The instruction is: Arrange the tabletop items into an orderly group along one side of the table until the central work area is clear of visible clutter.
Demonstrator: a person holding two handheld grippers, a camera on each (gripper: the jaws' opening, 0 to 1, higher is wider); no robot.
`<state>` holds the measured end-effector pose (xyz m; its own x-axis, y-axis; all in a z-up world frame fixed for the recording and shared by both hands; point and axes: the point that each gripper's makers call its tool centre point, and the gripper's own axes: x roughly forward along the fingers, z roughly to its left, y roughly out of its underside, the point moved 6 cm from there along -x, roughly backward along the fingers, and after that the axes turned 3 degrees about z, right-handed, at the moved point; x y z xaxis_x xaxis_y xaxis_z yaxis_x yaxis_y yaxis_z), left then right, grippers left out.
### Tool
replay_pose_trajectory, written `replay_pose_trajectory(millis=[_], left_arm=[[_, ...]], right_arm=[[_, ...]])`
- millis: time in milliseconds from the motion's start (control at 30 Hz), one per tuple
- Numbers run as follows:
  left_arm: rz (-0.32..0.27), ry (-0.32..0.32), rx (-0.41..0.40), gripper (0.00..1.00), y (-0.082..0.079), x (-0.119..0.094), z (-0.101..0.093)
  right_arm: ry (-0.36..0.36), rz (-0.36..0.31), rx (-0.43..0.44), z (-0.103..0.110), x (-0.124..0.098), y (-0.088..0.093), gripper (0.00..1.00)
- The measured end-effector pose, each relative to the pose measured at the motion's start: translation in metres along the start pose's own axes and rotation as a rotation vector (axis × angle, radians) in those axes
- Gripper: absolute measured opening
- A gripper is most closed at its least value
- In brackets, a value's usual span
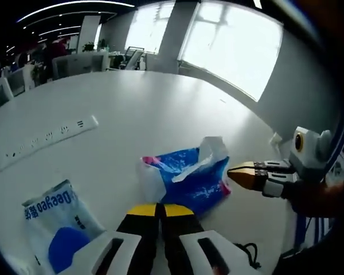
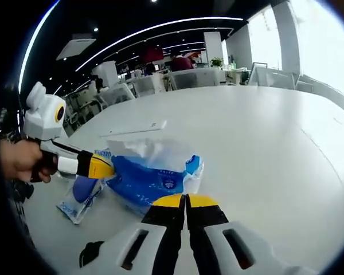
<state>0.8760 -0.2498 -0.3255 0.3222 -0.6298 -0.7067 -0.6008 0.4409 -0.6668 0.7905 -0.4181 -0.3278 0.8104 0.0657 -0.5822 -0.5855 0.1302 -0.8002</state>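
Left hand-held gripper [image 1: 159, 209] clenched, right hand-held gripper [image 2: 186, 200] clenched, crinkly blue plastic tissue pack [image 1: 186, 177], smooth white table [image 1: 137, 114]

Two tissue packs [image 1: 186, 180] [image 1: 60, 220]; one power strip [image 1: 49, 137].

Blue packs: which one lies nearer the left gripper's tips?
The blue tissue pack with tissue sticking out, just ahead of the left gripper. The flat Deeyeo pouch lies off to the side.

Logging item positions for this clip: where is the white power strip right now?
In the left gripper view the power strip lies on the white table, upper left, beyond the flat packet and left of the blue tissue pack.
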Motion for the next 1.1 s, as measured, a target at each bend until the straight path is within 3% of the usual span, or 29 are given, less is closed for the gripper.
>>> replay_pose_trajectory(millis=[333, 500, 900, 1100], left_arm=[[-0.029, 0.012, -0.003, 0.00, -0.003, -0.009, -0.017], [-0.045, 0.013, -0.009, 0.00, -0.004, -0.011, -0.024], [-0.067, 0.004, -0.058, 0.00, -0.003, -0.008, -0.035], [-0.062, -0.011, -0.073, 0.00, -0.004, 0.000, -0.039]], right_arm=[[0.012, -0.014, -0.013, -0.008, -0.013, -0.003, 0.00], [0.003, -0.004, -0.054, -0.014, -0.020, -0.013, 0.00], [-0.029, 0.032, -0.165, -0.028, -0.016, -0.021, 0.00], [-0.031, 0.030, -0.173, -0.038, -0.012, -0.024, 0.00]])
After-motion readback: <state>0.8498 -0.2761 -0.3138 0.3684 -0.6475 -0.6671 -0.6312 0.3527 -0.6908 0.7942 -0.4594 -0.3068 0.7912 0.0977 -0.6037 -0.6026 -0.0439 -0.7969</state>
